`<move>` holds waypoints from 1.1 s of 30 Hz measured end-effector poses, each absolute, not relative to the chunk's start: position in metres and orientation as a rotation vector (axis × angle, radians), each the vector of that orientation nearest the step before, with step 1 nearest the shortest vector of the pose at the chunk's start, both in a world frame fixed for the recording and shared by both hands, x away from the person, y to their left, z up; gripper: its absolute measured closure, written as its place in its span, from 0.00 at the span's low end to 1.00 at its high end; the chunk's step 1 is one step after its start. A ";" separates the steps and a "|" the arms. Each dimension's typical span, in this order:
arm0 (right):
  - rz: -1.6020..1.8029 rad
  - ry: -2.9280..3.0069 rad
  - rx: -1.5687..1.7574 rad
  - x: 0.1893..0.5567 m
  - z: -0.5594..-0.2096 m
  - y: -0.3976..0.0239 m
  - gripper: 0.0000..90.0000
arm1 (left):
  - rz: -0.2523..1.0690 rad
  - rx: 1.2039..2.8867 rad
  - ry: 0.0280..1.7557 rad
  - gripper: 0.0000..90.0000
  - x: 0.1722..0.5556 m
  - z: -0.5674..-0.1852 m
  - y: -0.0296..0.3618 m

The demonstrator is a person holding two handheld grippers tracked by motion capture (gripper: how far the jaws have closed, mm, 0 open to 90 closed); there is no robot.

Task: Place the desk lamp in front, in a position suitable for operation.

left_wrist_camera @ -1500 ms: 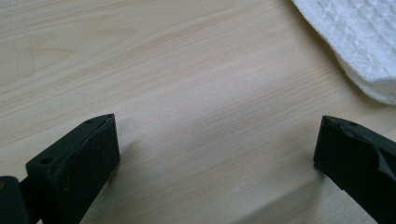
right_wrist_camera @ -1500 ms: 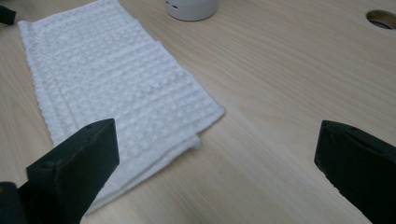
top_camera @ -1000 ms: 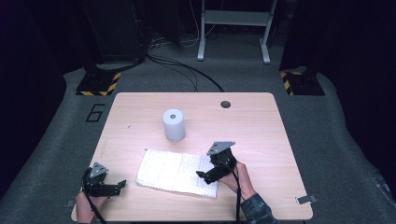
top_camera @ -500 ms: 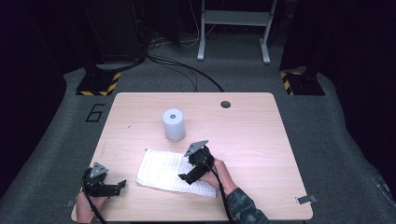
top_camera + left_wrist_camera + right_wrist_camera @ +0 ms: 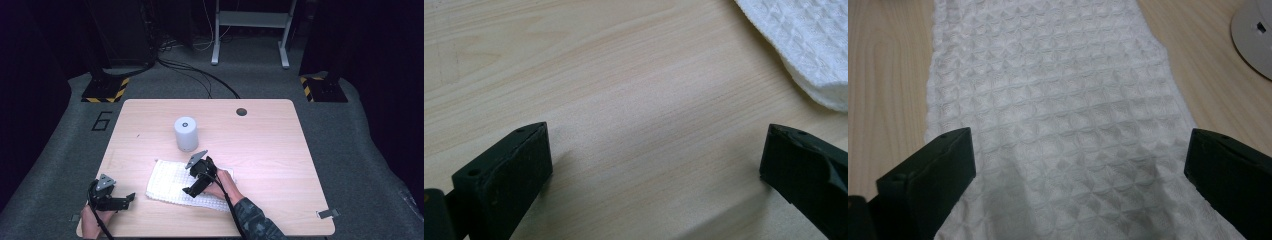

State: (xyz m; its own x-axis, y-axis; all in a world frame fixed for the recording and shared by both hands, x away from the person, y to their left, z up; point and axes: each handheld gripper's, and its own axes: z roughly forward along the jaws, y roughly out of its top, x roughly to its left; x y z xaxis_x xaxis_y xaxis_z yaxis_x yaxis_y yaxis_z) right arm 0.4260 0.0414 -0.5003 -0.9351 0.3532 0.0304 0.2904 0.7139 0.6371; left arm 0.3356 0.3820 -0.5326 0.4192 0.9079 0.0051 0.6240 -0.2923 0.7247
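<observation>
Two grippers are at work on this table [image 5: 280,150], and we read the step in hand as getting a grip on the white waffle-weave towel [image 5: 172,182], probably to fold it. That towel lies flat near the front edge, between our hands, with a white cylinder [image 5: 185,133] standing just behind it. Our right gripper [image 5: 192,184] hangs over the towel's middle with its jaws spread wide and nothing between them; in the right gripper view the weave runs straight ahead under the jaws. Our left gripper [image 5: 127,198] rests near the front left corner, also released, just short of the towel's left edge [image 5: 824,95].

To do this well, we judge that each gripper should come low at a corner or edge, not the middle, so one jaw slides under the layers. We should pinch both layers fully, and lift evenly so the cloth does not bunch or drag into the cylinder.
</observation>
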 end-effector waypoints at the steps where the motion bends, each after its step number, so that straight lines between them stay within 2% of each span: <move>1: 1.034 2.820 0.533 0.427 -0.501 0.043 0.00 | 0.552 2.032 1.294 0.00 0.335 -0.532 0.382; 14: 0.973 2.861 0.522 0.430 -0.510 0.046 0.12 | 0.564 2.020 1.293 0.00 0.336 -0.533 0.382; 20: 0.949 2.829 0.495 0.431 -0.512 0.044 0.27 | 0.564 2.020 1.293 0.00 0.336 -0.533 0.382; 26: 0.960 2.818 0.477 0.428 -0.512 0.041 0.36 | 0.565 2.019 1.293 0.00 0.336 -0.533 0.382; 33: 0.991 2.805 0.466 0.425 -0.511 0.039 0.57 | 0.566 2.020 1.293 0.00 0.336 -0.533 0.382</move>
